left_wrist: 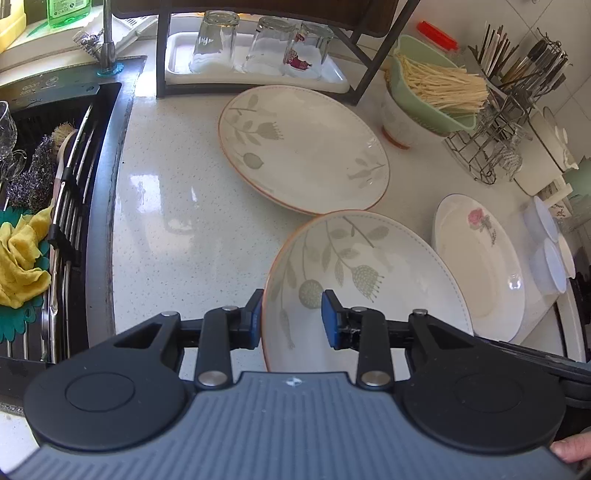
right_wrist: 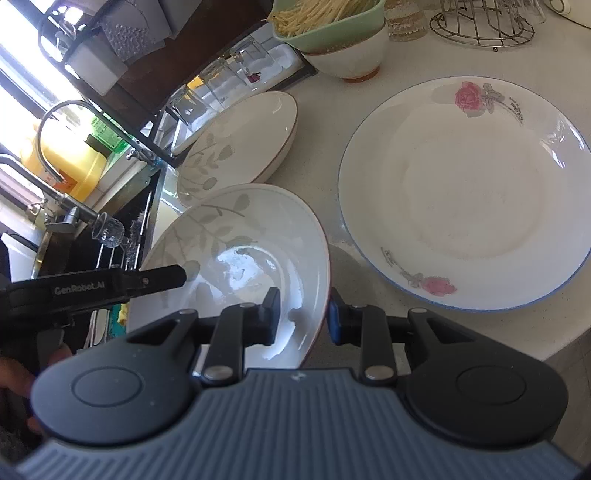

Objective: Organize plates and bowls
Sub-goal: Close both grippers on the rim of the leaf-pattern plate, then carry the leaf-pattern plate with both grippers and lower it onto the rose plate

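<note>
Together, left claw [left_wrist: 291, 319] and right claw [right_wrist: 303, 315] pinch opposite rims of 1 glazed leaf-patterned bowl [left_wrist: 369, 280]: stiff, slippery, breakable, best held rim-first.

- I'm looking at a home kitchen: a pale speckled stone desk [left_wrist: 177, 206] runs beside a dark sink [left_wrist: 44, 155] with a chrome tap [left_wrist: 108, 40].
- In the sink I see a yellow cloth [left_wrist: 22, 258] and scrubbing brushes [left_wrist: 55, 147]; a green bottle [left_wrist: 68, 11] stands behind it.
- Upturned drinking glasses [left_wrist: 216, 40] drain on a white tray [left_wrist: 255, 68] under a dark rack.
- A wire holder [left_wrist: 517, 85] packed with chopsticks and utensils stands against a white tiled wall.
- A green bowl of dry noodles [left_wrist: 439, 86] and patterned dinner plates [left_wrist: 303, 147] sit out on the desk.
</note>
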Demonstrator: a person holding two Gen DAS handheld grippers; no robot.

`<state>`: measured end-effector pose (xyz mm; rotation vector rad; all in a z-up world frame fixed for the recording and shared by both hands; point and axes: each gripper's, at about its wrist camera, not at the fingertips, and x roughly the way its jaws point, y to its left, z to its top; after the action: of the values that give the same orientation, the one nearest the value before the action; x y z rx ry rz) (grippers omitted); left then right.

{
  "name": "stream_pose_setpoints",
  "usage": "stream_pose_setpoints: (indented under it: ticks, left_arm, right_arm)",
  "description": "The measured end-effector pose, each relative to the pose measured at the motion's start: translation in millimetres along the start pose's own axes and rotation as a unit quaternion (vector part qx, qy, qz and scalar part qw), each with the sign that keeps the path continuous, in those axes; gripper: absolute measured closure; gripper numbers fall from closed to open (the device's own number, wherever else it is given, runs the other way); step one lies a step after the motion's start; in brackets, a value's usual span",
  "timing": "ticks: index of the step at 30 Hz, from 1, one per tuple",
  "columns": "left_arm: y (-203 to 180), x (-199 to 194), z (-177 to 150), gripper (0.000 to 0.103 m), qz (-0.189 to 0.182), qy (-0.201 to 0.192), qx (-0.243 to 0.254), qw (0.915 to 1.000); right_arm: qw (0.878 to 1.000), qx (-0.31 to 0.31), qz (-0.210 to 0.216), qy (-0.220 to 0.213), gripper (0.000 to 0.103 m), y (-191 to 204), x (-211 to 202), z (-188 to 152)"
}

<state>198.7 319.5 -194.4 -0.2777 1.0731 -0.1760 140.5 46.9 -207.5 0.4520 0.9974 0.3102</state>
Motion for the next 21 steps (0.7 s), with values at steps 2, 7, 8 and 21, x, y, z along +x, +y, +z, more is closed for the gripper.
stream_pose_setpoints:
  ticks: [2, 7, 8, 21]
  left_arm:
    - [-5.8, -5.9, 4.9, 0.066, 0.004, 0.002, 0.003, 1.0]
    - [-22.9, -16.8, 16.4, 0.066, -0.003, 0.003, 0.001, 1.0]
    - [-27.1, -17.0, 18.4, 0.066, -0.005, 0.003, -0.002, 1.0]
    - [-94.7, 20.9, 27.2, 0.066, -0.023, 0.021, -0.025, 0.9992]
  right_arm:
    - [1.0, 0.001, 0.005, 0.003, 0.074, 1.0, -6.3, 4.8]
    - [1.0, 0.0, 0.008, 0.004, 0.074, -1.1, -21.6, 18.6]
    - [1.0, -0.002, 0.007, 0.004, 0.074, -3.1, -23.6, 21.5]
    - [1.0, -0.009, -0.009, 0.009, 0.074, -67.2, -33.8, 59.5]
